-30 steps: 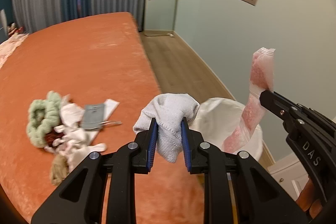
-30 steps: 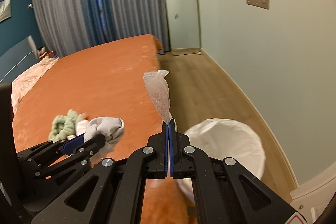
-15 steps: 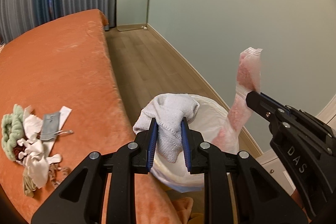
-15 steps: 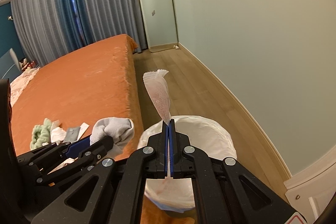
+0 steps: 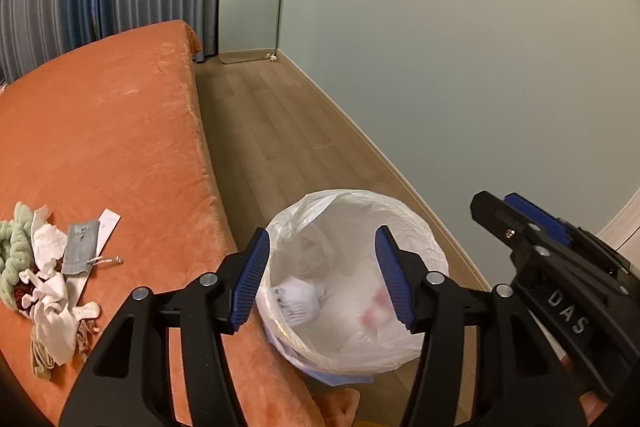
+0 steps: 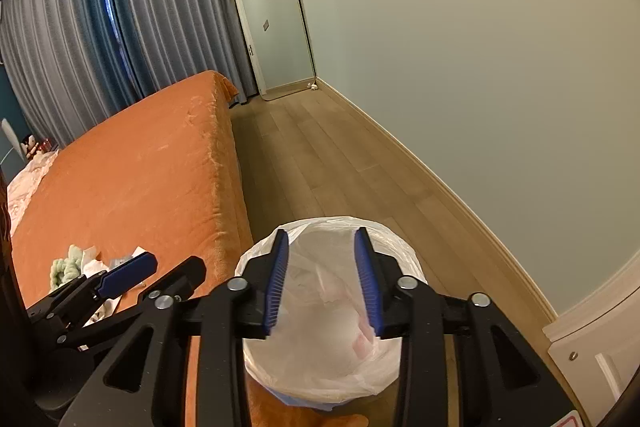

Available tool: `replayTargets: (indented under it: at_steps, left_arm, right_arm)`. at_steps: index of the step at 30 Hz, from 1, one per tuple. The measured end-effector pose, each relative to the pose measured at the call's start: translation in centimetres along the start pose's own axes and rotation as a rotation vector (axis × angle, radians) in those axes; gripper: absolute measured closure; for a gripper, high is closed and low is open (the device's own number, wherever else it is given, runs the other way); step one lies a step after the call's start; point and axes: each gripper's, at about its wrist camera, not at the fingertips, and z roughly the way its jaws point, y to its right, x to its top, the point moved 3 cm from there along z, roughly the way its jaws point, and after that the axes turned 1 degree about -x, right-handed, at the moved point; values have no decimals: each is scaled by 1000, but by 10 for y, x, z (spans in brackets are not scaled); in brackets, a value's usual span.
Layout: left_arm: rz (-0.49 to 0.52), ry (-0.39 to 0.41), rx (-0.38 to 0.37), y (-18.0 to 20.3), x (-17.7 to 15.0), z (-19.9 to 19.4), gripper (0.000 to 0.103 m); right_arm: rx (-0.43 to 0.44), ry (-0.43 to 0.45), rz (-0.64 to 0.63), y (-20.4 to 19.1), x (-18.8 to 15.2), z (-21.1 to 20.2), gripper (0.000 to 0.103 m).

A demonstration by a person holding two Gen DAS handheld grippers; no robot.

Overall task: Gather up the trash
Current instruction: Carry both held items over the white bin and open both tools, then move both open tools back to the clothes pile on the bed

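We held both grippers over the lined bin (image 5: 356, 211) low in the frame, and the jaws of the left gripper (image 5: 323, 277) and the right gripper (image 6: 322, 277) had just been opening, apart with nothing between them. The white cloth (image 5: 298, 301) and the pinkish wrapper (image 5: 376, 309) lay inside the liner, below the left jaws. The release looked clean; more trash (image 5: 52, 287) waited on the bed (image 5: 104, 131) at lower left.

Both grippers have swung from the bed (image 5: 100, 131) to above the lined bin (image 5: 400, 219); their jaws have just been opening. The grey sock (image 5: 296, 301) and pink wrapper (image 5: 374, 311) now lie inside the bin.
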Motion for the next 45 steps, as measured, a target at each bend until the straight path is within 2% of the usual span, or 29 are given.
replayTargets:
  at_steps: [3,5,11,17,20,26,29,45]
  left_arm:
    - [-22,-6,16,-9,-4,-2,51]
    - [-34,-7,27,-15,-7,-6,51]
    - [-66,10,66,-37,-15,-26,51]
    - [-107,18,103,-62,-21,-45,51]
    - [-139,27,129,-77,-26,-55,46]
    - [-191,31,169,-108,-38,-72,44]
    - [-220,38,193,-124,-44,-81,38]
    - [-350,37,283,-213,-84,-119,37]
  right_arm:
    - [-4,2,-3,-2,-3,-3,63]
    - [-5,6,-5,-6,-5,-6,54]
    - [-2,15,-40,-22,-10,-17,45]
    - [26,13,-72,-49,-20,-28,42]
    - [39,16,-88,-63,-26,-34,36]
    - [62,3,-123,-90,-37,-40,36]
    - [74,-3,-141,-105,-43,-43,35]
    - [133,-42,-234,-183,-75,-48,32]
